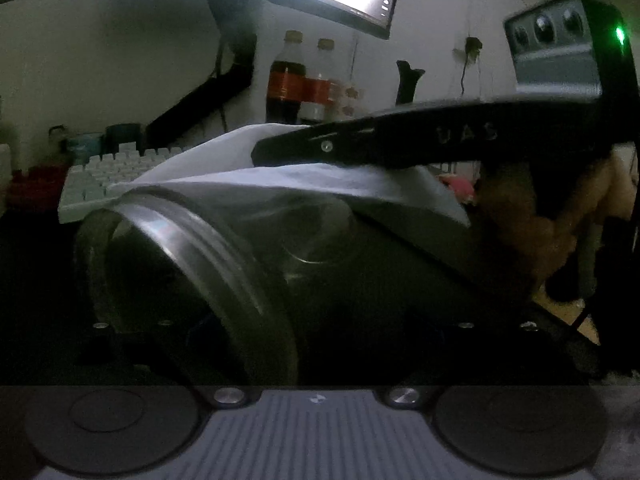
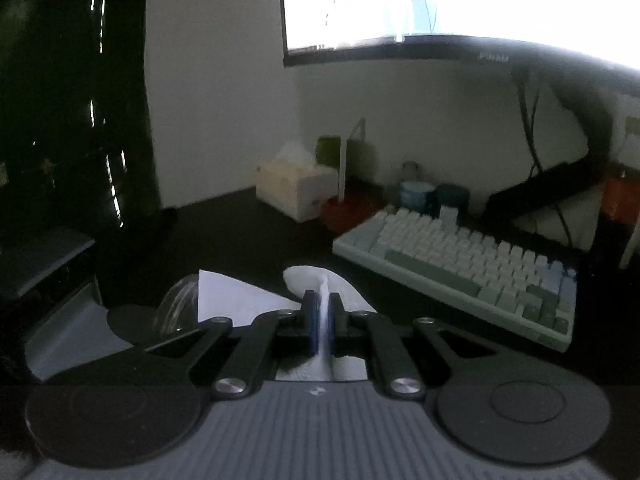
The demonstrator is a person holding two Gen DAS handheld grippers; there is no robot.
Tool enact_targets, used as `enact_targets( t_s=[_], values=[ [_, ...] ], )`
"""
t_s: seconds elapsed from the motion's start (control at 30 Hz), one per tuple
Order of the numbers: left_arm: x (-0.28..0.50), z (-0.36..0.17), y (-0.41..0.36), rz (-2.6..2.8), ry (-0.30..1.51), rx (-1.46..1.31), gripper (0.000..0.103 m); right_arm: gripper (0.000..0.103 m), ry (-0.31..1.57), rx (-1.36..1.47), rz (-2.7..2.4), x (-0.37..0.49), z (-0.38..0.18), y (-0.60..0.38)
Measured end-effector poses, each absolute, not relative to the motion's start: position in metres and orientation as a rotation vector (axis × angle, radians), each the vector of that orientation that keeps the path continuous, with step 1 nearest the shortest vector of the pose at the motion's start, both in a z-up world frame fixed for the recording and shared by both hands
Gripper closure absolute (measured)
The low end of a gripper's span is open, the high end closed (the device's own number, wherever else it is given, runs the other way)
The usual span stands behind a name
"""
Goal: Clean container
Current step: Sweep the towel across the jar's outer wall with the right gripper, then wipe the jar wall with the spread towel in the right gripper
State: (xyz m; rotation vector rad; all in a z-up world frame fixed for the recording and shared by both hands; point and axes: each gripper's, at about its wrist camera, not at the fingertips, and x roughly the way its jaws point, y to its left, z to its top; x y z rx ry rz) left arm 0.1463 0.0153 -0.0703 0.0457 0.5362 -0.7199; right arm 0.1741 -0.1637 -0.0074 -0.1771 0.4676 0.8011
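While the right gripper (image 2: 321,316) pinches the white tissue (image 2: 236,300) shut-jawed above it, the clear container (image 1: 224,264) lies sideways, apparently spanning the left gripper's wide-spread jaws.

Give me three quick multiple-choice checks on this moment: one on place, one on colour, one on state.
1. The keyboard lies: A) under the monitor B) on the tissue box C) inside the container
2. The cloth is: A) red B) white C) green
3. The right gripper is: A) wide open B) out of view C) shut on the cloth

Answers: 1 A, it sits on the desk below the screen; 2 B, plainly white in both views; 3 C, the pads pinch the fabric.
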Motion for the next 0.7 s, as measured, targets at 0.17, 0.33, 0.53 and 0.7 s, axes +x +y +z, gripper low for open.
enact_targets(
  t_s=[0.17, 0.33, 0.53, 0.7],
  values=[
    [0.149, -0.069, 0.016, -0.715, 0.543, 0.027, 0.005, 0.094, 0.483, -0.204, 0.760, 0.181, -0.010, -0.166],
    [0.147, -0.069, 0.015, -0.699, 0.535, 0.041, 0.003, 0.094, 0.463, -0.133, 0.832, 0.166, -0.010, -0.163],
    [0.146, -0.070, 0.015, -0.707, 0.526, 0.067, 0.002, 0.094, 0.504, -0.095, 0.843, 0.180, -0.007, -0.168],
    [0.144, -0.072, 0.012, -0.710, 0.519, 0.081, 0.001, 0.093, 0.520, -0.126, 0.777, 0.182, -0.004, -0.168]
  ],
)
